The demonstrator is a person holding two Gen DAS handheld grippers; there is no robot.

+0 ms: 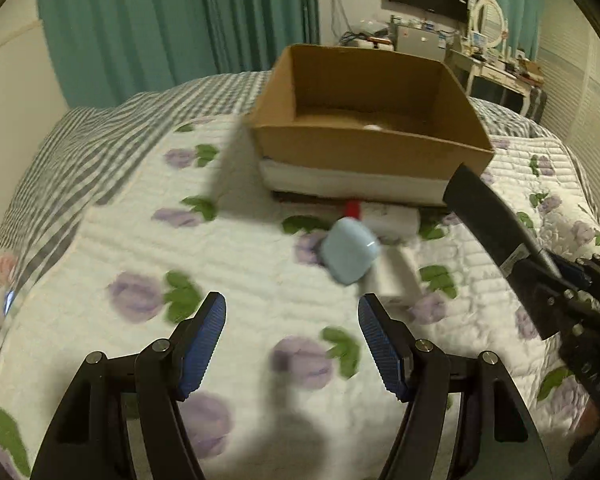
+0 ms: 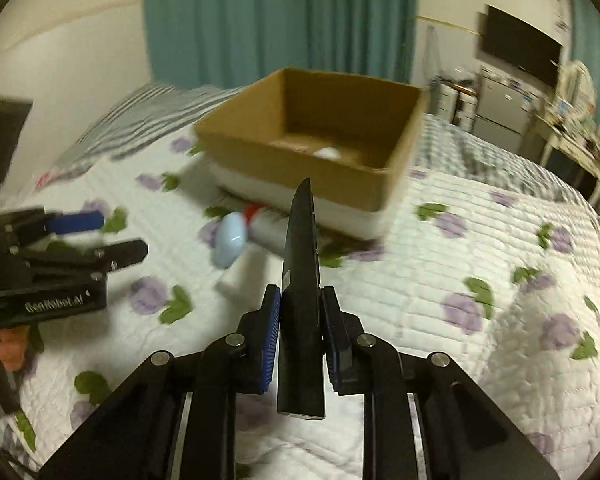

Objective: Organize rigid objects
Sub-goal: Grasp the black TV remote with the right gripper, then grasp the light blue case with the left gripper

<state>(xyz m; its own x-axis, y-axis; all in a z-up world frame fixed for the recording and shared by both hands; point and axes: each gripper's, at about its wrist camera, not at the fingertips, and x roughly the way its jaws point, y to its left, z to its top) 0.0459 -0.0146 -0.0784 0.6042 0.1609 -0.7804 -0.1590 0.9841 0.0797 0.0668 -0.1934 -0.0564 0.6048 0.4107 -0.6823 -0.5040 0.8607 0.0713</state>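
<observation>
Clamped in the right hand-held gripper, a slim black remote points toward the cardboard box.

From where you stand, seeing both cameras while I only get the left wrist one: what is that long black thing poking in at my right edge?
Observer: It's a slim black remote-like bar, clamped edge-up between the right gripper pads.
Operator: Is my own gripper holding anything?
Observer: No. From the right wrist view the left gripper hangs over the quilt with nothing in it.
Operator: I see only a white speck in the cardboard box. More in there?
Observer: The right camera looks deeper into the box: a blurred white thing lies on the floor, apparently alone.
</observation>
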